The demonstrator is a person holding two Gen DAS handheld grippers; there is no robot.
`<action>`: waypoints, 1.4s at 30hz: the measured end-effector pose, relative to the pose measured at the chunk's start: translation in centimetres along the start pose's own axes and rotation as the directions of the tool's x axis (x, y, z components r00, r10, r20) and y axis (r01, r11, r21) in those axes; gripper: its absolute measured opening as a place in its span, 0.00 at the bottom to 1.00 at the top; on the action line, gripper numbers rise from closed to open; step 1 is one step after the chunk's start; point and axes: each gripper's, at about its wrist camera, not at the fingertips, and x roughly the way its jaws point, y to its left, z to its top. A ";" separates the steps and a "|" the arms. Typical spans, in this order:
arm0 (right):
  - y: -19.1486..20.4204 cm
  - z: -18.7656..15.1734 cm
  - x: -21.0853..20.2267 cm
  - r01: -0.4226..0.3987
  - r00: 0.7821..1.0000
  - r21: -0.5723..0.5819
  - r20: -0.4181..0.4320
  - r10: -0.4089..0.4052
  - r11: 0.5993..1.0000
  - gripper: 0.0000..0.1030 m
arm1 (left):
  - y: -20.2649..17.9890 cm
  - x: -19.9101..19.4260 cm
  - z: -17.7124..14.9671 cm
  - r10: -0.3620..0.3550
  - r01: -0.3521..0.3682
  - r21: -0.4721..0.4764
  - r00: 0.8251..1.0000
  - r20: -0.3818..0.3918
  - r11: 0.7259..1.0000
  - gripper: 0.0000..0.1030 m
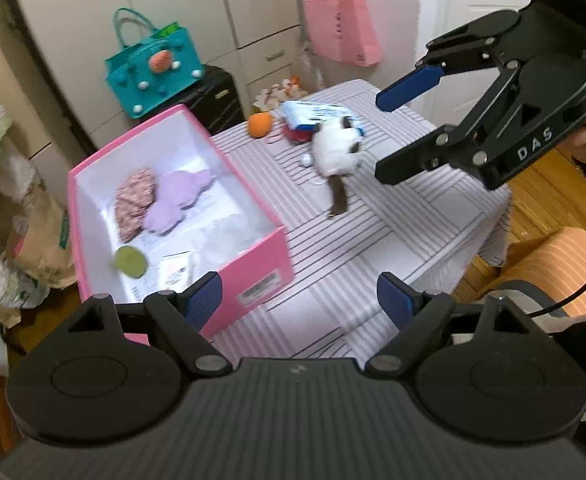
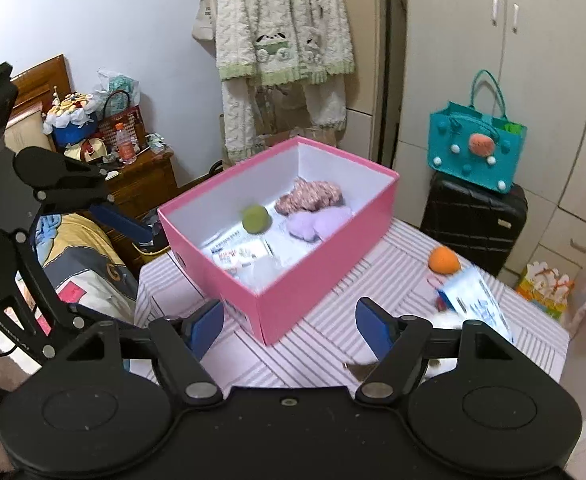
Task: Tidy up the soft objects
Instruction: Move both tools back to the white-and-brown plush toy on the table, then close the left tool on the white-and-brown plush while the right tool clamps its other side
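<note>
Right wrist view: right gripper [image 2: 289, 326] gapes empty, its finger hiding most of the white plush [image 2: 447, 322]; green ball [image 2: 256, 219] blurred

One pink box [image 2: 325, 276], three soft toys inside, one orange ball [image 2: 444, 259], one plush cat [image 1: 336, 148], two grippers

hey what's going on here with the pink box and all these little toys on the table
A person is sorting soft toys into the pink box using two handheld claws. The box already holds a green ball, a purple plush and a pink knitted piece. Both the left claw and the right claw are open and empty. Out on the striped table lie a white plush cat, an orange ball and a blue-and-white packet.
</note>
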 end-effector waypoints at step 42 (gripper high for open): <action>-10.0 -12.0 11.2 0.305 0.937 0.108 0.144 -0.318 0.946 0.86 | -3.8 18.6 8.3 -0.122 0.181 -0.208 0.956 0.267 0.961 0.81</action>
